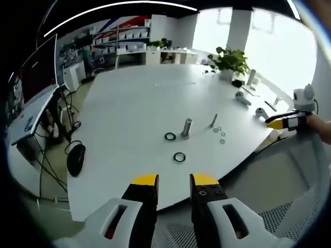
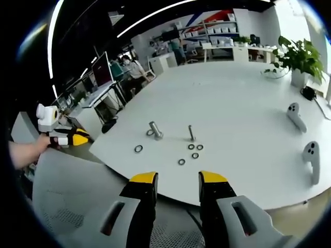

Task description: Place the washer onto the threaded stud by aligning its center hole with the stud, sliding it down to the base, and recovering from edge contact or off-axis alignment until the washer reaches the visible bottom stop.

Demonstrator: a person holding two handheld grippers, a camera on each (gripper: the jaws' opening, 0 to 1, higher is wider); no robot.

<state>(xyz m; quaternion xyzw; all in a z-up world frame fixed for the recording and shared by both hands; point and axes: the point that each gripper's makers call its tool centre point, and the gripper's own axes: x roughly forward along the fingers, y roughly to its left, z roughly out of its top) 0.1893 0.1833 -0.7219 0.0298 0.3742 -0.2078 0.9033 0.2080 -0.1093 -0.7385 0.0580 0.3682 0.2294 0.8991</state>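
Note:
A thick metal stud (image 1: pixel 186 127) (image 2: pixel 155 130) stands upright on the white table (image 1: pixel 129 108) (image 2: pixel 238 103). A thin threaded bolt (image 1: pixel 214 120) (image 2: pixel 191 133) stands beside it. Two black rings (image 1: pixel 170 136) (image 1: pixel 179 157) lie near the thick stud, and several small washers (image 1: pixel 222 135) (image 2: pixel 195 151) lie by the thin bolt. My left gripper (image 1: pixel 174 181) (image 2: pixel 70 138) hangs open and empty, off the table's near edge. My right gripper (image 2: pixel 178 178) (image 1: pixel 284 122) is open and empty too, back from the table edge. Neither gripper touches a part.
Two white controllers (image 2: pixel 294 114) (image 2: pixel 311 155) lie on the table near a potted plant (image 2: pixel 297 57) (image 1: pixel 230 59). A grey mesh chair (image 2: pixel 67 191) (image 1: pixel 289 217) sits under both grippers. Desks with monitors (image 2: pixel 101 70) and dangling cables (image 1: pixel 76 158) stand beyond the table.

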